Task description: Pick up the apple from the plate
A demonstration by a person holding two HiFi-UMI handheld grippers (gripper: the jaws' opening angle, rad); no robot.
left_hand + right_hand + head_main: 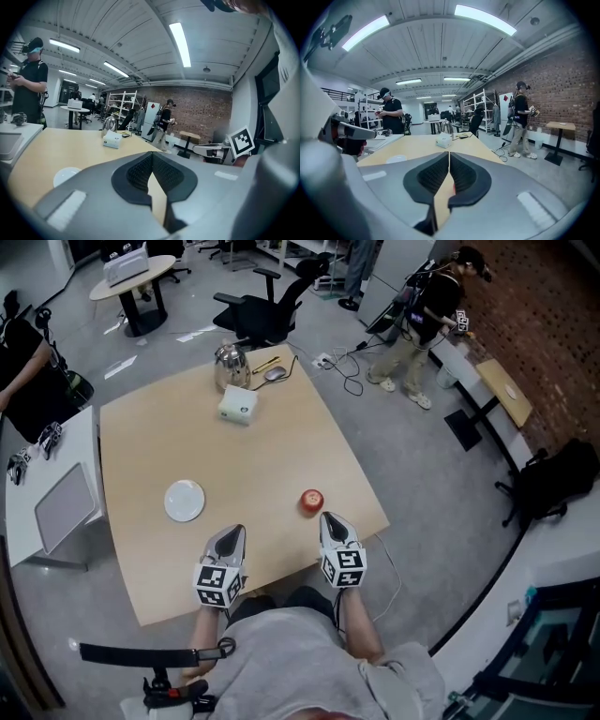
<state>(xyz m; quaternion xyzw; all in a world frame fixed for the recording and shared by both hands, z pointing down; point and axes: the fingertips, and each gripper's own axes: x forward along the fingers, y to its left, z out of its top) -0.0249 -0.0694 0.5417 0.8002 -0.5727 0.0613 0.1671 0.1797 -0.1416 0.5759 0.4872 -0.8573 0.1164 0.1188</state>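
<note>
Head view: apple [311,502] off plate [185,501], on worktop [141,446] just ahead of right claw [327,516]; left claw [236,531] alongside. Left gripper view: jaws together, empty. Right gripper view: jaws together, red sliver beneath, possibly apple. Approach step; next needs opening, straddling apple.

Worktop [281,456]: white plate [185,500] left; red apple [311,502] well apart, just ahead of right gripper [330,519]; kettle [232,367], white box [238,405] far end.
</note>
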